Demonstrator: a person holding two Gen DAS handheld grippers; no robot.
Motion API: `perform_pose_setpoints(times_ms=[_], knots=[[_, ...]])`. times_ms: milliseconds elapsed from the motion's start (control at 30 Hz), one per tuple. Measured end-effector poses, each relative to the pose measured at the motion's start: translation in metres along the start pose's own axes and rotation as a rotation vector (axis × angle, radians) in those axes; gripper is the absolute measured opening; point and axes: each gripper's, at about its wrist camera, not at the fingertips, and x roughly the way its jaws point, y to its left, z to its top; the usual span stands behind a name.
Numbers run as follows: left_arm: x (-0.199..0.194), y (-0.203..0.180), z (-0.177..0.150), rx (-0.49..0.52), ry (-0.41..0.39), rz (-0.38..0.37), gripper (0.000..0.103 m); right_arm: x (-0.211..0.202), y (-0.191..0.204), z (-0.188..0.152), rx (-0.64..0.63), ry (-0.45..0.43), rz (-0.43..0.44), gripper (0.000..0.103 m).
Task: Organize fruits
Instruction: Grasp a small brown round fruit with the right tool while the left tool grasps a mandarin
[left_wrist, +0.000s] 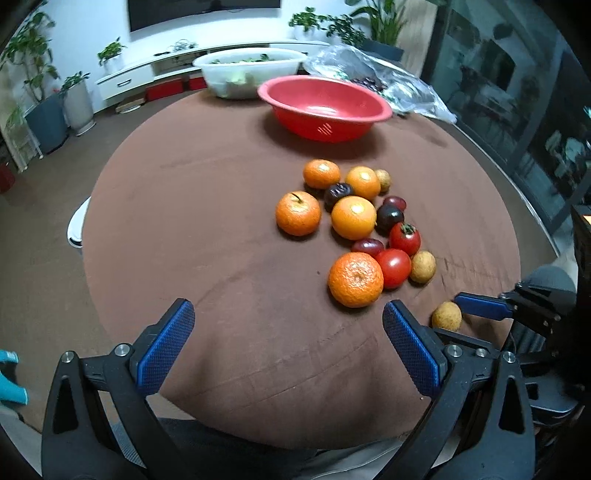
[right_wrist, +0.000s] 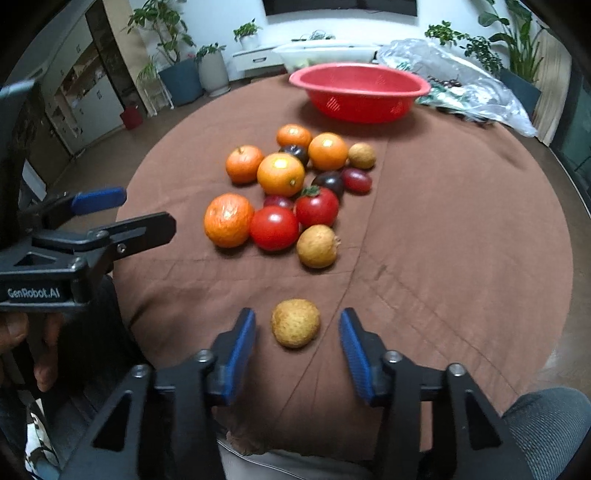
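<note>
A pile of fruit lies on the brown tablecloth: several oranges (left_wrist: 355, 279) (right_wrist: 229, 220), two red tomatoes (right_wrist: 274, 228), dark plums (left_wrist: 389, 217), grapes and tan longans (right_wrist: 317, 246). One longan (right_wrist: 295, 323) (left_wrist: 446, 316) lies apart, nearer me. My right gripper (right_wrist: 297, 332) is open, its blue pads on either side of that longan without touching it. My left gripper (left_wrist: 288, 332) is open and empty, low over the cloth, left of the nearest orange. An empty red basin (left_wrist: 325, 107) (right_wrist: 358, 90) stands beyond the pile.
A white basin with greens (left_wrist: 251, 72) and a clear plastic bag (left_wrist: 388, 79) (right_wrist: 461, 79) with dark fruit sit at the table's far edge. The round table's (left_wrist: 177, 229) rim drops off to the floor at left and right. My legs are under the near edge.
</note>
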Motion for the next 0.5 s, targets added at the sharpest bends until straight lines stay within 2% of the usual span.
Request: perform_pose_setpoints(times_ms=[200, 267, 400, 500], knots=[[0.01, -0.014, 0.005, 0.063, 0.013, -0.06, 0.1, 0.001, 0.003, -0.006, -0.043, -0.003, -0.035, 0.031], [0.013, -0.019, 0.007, 0.08, 0.019, -0.073, 0.092, -0.001, -0.001, -0.006, -0.036, 0.0, -0.024, 0.031], [0.02, -0.03, 0.011, 0.108, 0.03, -0.092, 0.088, -0.006, -0.01, -0.002, -0.01, -0.01, -0.003, 0.031], [0.03, -0.034, 0.015, 0.113, 0.049, -0.113, 0.074, -0.014, -0.021, 0.005, 0.028, -0.034, 0.017, 0.031]])
